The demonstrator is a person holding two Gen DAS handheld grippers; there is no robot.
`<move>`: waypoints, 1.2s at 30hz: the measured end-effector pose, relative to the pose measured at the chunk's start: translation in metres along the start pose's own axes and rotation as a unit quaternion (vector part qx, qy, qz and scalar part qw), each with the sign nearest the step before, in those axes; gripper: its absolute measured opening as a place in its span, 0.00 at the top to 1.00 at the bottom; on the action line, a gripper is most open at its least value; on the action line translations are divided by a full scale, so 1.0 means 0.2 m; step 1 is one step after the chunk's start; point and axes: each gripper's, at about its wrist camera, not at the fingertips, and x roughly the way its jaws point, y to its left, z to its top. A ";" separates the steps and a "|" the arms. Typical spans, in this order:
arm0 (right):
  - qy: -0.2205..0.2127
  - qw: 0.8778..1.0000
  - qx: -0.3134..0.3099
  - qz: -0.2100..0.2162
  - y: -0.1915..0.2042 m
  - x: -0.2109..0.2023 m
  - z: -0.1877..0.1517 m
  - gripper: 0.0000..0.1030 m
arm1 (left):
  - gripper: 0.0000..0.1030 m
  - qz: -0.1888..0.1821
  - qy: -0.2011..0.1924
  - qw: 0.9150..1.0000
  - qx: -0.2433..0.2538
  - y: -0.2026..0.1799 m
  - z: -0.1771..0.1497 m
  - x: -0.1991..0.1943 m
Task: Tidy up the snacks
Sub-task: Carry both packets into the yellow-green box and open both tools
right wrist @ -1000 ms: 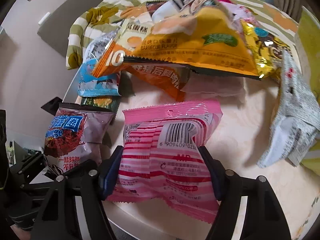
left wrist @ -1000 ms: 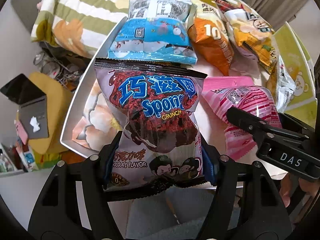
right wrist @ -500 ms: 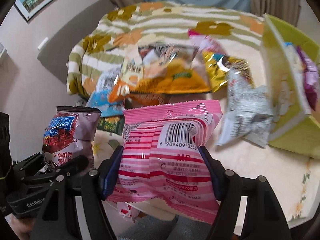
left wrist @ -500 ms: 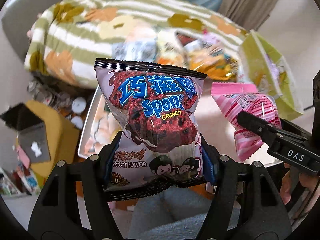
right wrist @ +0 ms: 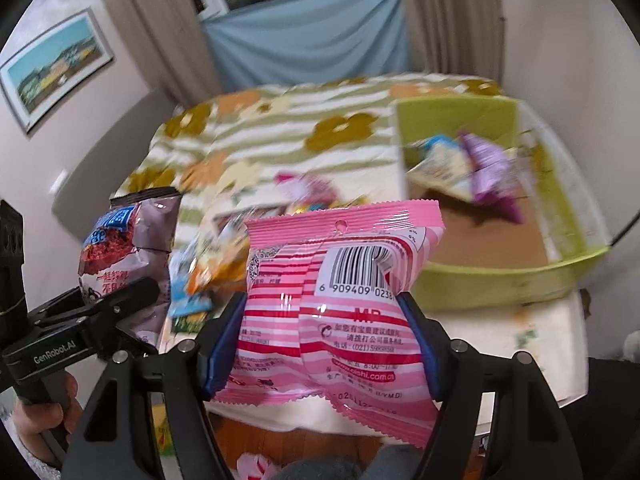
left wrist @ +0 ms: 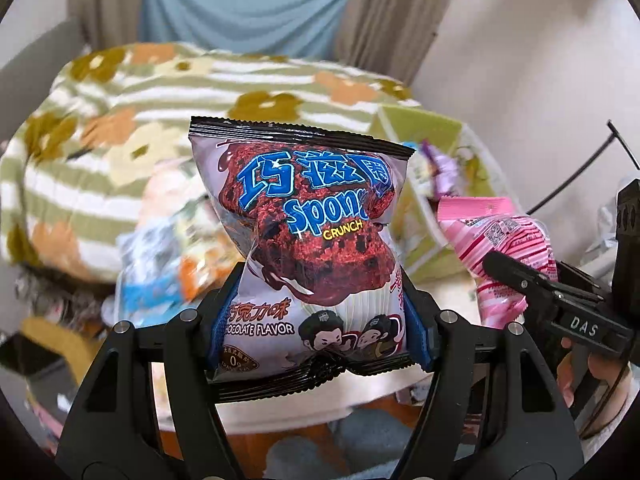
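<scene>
Each claw has its own packet pinched by the lower half, lifted clear of the bench (right wrist: 540, 332), ready, I'd say, for the green bin (right wrist: 500, 280). The left claw (left wrist: 320, 312) grips the chocolate sponge-cake bag (left wrist: 312, 240), the right claw (right wrist: 324, 340) the pink striped packet (right wrist: 340, 304). Both claws angle downward, side by side.

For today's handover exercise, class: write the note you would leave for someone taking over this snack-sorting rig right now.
Left tongs: shut on the chocolate sponge cake bag, held in the air.
Right tongs: shut on the pink striped bag, also in the air.
Green box stands at the right on the table and already holds a purple packet and a pale one beside it.
Done: both bags picked up.
Left: probably drop both into the box, then clear the loose snack pile on the table.
</scene>
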 end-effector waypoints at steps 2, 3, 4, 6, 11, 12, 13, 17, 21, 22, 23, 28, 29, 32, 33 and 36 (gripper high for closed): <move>-0.013 1.000 0.009 -0.011 -0.09 -0.05 0.04 0.33 | 0.37 -0.009 -0.004 1.000 0.013 -0.09 0.07 0.04; -0.021 1.000 0.015 -0.018 -0.14 -0.07 0.07 0.33 | 0.37 -0.012 -0.006 1.000 0.017 -0.14 0.09 0.06; -0.027 0.999 0.022 -0.023 -0.20 -0.09 0.10 0.33 | 0.37 -0.015 -0.007 1.000 0.019 -0.18 0.12 0.08; -0.035 0.999 0.030 -0.028 -0.29 -0.11 0.14 0.33 | 0.37 -0.023 -0.009 0.999 0.022 -0.28 0.18 0.14; -0.046 0.997 0.041 -0.041 -0.55 -0.15 0.23 0.33 | 0.37 -0.038 0.005 0.999 0.029 -0.54 0.30 0.34; -0.046 0.997 0.042 -0.041 -0.58 -0.16 0.24 0.33 | 0.37 -0.038 0.010 0.999 0.031 -0.60 0.32 0.39; -0.046 0.997 0.043 -0.041 -0.63 -0.16 0.26 0.33 | 0.37 -0.039 0.016 0.999 0.033 -0.65 0.34 0.45; -0.042 0.997 0.051 -0.038 -0.80 -0.14 0.31 0.33 | 0.37 -0.034 0.039 0.998 0.042 -0.85 0.39 0.68; -0.033 0.997 0.053 -0.034 -0.93 -0.10 0.35 0.33 | 0.37 -0.023 0.065 0.997 0.047 -0.97 0.38 0.89; -0.030 0.998 0.053 -0.033 -0.95 -0.09 0.36 0.33 | 0.37 -0.019 0.073 0.996 0.046 -1.00 0.37 0.94; -0.027 0.998 0.053 -0.032 -0.98 -0.08 0.37 0.33 | 0.37 -0.015 0.077 0.996 0.045 -1.01 0.36 0.97; -0.007 0.999 0.049 -0.019 -1.10 0.00 0.39 0.33 | 0.36 0.014 0.096 0.994 0.041 -1.07 0.33 1.12; -0.004 0.999 0.047 -0.016 -1.11 0.01 0.39 0.33 | 0.33 0.021 0.099 0.994 0.041 -1.08 0.32 1.13; 0.004 0.999 0.039 -0.007 -1.14 0.04 0.40 0.33 | 0.11 0.033 0.097 0.994 0.040 -1.10 0.29 1.12; 0.007 0.999 0.037 -0.005 -1.14 0.05 0.40 0.33 | 0.05 0.035 0.092 0.994 0.037 -1.08 0.28 1.09; 0.011 0.999 0.032 -0.001 -1.15 0.06 0.40 0.33 | 0.04 0.037 0.084 0.995 0.031 -1.06 0.27 1.03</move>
